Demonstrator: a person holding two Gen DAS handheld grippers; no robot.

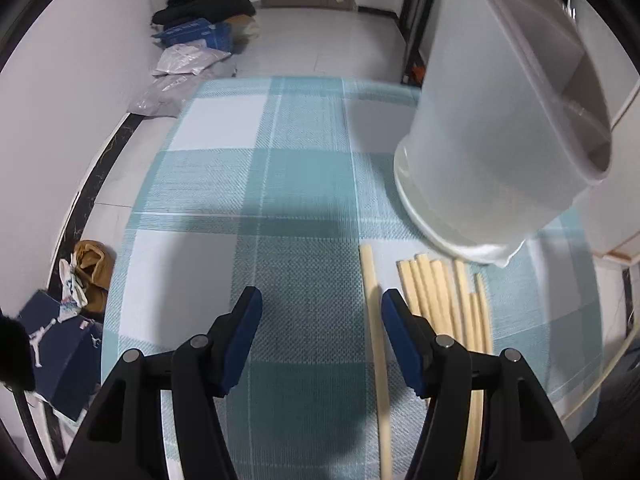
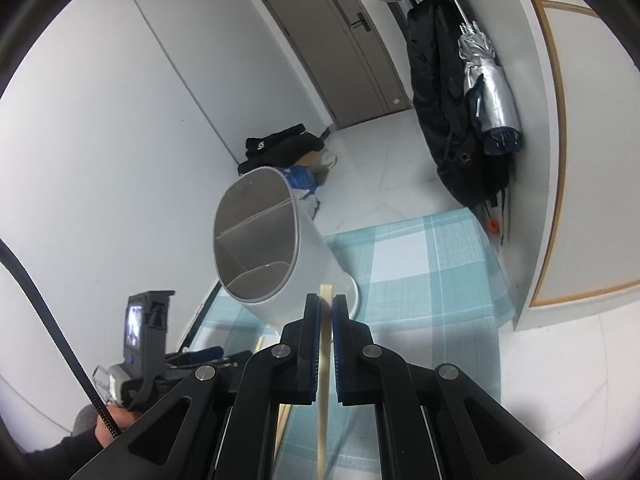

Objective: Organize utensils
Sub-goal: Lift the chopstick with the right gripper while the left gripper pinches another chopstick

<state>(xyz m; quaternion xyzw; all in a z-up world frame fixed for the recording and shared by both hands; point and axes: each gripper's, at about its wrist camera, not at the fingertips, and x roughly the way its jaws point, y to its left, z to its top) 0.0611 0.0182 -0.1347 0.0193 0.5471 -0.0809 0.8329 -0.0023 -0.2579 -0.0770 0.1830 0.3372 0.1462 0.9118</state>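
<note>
Several pale wooden chopsticks (image 1: pixel 444 304) lie side by side on the teal checked tablecloth (image 1: pixel 280 200); one single chopstick (image 1: pixel 374 320) lies apart to their left. My left gripper (image 1: pixel 322 312) is open and empty just above the cloth, its right finger over the bundle's left edge. A white plastic utensil holder (image 1: pixel 500 152) with inner dividers stands on a white saucer behind the chopsticks. My right gripper (image 2: pixel 326 308) is shut on one chopstick (image 2: pixel 325 360), held in the air in front of the holder (image 2: pixel 272 252), below its open mouth.
The left hand-held gripper (image 2: pixel 148 344) shows low left in the right wrist view. Bags, boxes and clothes (image 1: pixel 200 32) lie on the floor beyond the table. A dark coat and folded umbrella (image 2: pixel 488 92) hang on the right wall.
</note>
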